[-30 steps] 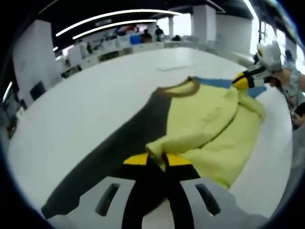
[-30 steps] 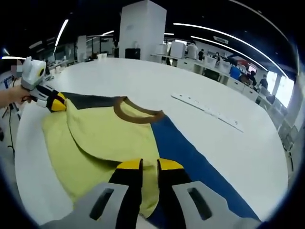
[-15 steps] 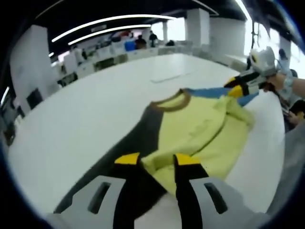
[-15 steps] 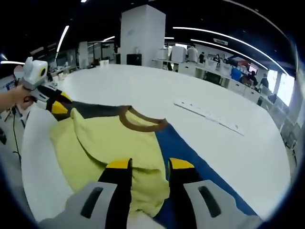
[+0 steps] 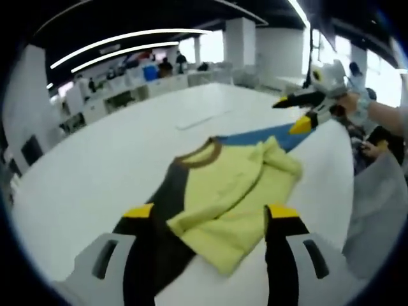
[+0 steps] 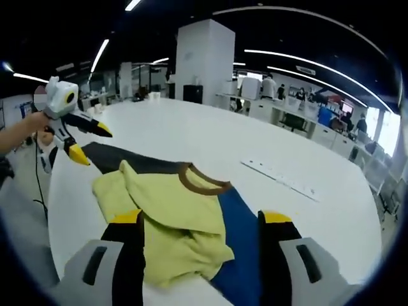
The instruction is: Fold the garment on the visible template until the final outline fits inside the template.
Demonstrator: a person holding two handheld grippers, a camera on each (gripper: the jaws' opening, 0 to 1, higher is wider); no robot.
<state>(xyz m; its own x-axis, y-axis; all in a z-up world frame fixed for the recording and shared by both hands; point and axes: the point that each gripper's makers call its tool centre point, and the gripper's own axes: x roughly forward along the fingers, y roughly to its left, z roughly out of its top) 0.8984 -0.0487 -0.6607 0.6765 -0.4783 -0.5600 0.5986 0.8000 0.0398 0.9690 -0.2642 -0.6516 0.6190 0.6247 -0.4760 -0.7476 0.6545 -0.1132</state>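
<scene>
Garment, a yellow-green knit top with brown collar (image 5: 233, 194), is lumped on the dark and blue template strip (image 6: 237, 245) near the white tabletop (image 5: 95, 172) edge. Both tongs, left (image 5: 210, 213) and right (image 6: 203, 220), are held wide open, empty, apparently released for regrasping.

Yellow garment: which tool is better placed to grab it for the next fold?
Probably the left tool: it is open, and the yellow garment has a folded edge lying between its jaws. The right tool, also open, looks similarly placed.
</scene>
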